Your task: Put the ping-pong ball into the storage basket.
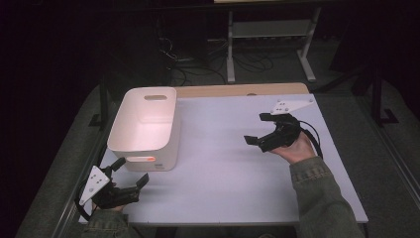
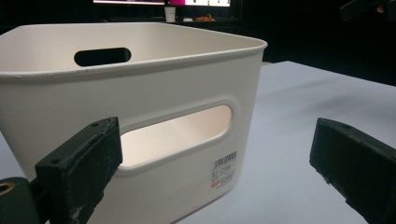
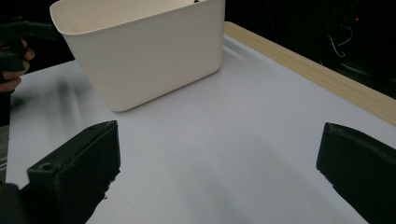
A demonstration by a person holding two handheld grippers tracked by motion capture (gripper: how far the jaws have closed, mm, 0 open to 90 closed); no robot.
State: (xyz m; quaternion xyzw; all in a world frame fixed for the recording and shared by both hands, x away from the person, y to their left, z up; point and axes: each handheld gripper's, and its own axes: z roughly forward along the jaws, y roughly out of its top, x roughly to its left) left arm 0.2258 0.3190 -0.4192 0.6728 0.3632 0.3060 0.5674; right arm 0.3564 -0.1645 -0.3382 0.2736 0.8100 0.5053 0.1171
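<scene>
Spreading across nearly everything I could see was the white table [image 1: 233, 163], with a strip of pale wood [image 1: 237, 90] along its far edge and dark floor beyond. I was holding both tools low over it, one toward each side, which left the middle bare.

On the left half stood the cream plastic bin [image 1: 148, 126], upright, its open top showing what looked like nothing inside, though the near part of its floor was hidden from above, so I would not swear to it. It had a handle slot [image 2: 175, 135] cut into the short wall that faced me, and a matching slot high in the far wall. A small label [image 2: 223, 171] sat low on the near wall, beside that slot.

My left gripper [image 1: 130, 173] hung just in front of the bin's near wall, close but not touching it, jaws spread wide. From its own camera the near slot sat between the two black jaws, so I judged I had lined it up to take the bin by that handle, or at least to steady it.

My right gripper [image 1: 258, 129] was well apart from the bin, over bare table on the right, its jaws spread wide too and holding nothing. It pointed across toward the bin's long side, which I took as waiting its turn, not reaching. My right hand [image 1: 297, 148] wrapped its body, and its cable looped behind my wrist.
</scene>
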